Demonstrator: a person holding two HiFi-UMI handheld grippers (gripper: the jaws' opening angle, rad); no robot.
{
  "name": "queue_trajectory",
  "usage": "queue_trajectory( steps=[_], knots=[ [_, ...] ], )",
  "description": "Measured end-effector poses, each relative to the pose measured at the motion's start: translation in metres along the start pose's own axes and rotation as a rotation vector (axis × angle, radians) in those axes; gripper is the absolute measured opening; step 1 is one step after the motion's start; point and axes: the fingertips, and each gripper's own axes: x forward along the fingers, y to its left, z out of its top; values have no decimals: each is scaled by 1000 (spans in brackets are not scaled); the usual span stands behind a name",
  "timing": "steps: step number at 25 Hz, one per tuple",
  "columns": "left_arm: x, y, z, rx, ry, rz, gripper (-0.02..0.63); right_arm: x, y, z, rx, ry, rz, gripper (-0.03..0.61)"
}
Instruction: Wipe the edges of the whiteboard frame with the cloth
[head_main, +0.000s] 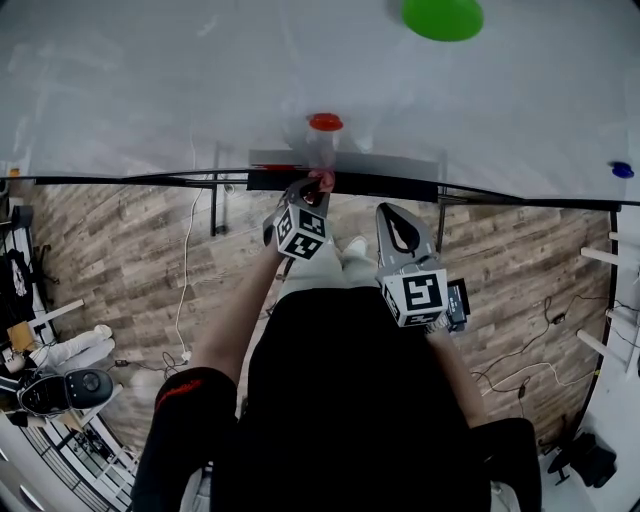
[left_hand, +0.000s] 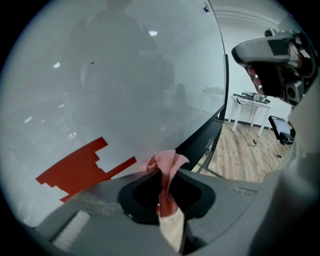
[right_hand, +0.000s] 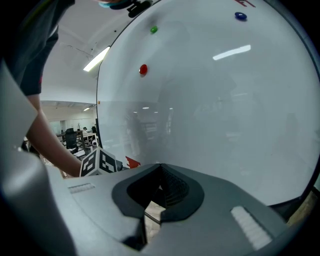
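At the far left, a wood floor (head_main: 120, 260) shows below the whiteboard (head_main: 150, 80), whose black frame (head_main: 500, 194) runs across the head view. The left gripper (head_main: 315, 188) reaches up to the bottom frame near the middle, its jaws clenched on a pink cloth (head_main: 323, 180). In the left gripper view, the cloth (left_hand: 167, 162) is pinched between the closed jaws of the gripper (left_hand: 167, 175), and its bunched end sits at the board's lower edge, just beside the frame (left_hand: 205, 137) and a red patch (left_hand: 80, 167) on the board. A red magnet (head_main: 325, 122) sits on the board just above the cloth. To the right, the right gripper (head_main: 397, 225) hangs below the frame, apart from it; its own view shows the jaws (right_hand: 157, 170) closed with nothing between them. Farther right, a green magnet (head_main: 443, 17) sits high on the board and a blue magnet (head_main: 622, 170) sits near the right edge.
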Motion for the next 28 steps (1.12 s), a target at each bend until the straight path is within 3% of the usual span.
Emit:
queue_trajectory(
  steps=[11,17,28],
  knots=[
    [3,-7,4,16,-14,-39,48,1,8,8,31,-38,-108,2],
    [5,-15,10,15,-11,-53,48,1,4,14,20,-40,-88,2],
    [11,-16,12,-29,2,-6,48,-6,-15,13,-14,-11,-27,2]
  ],
)
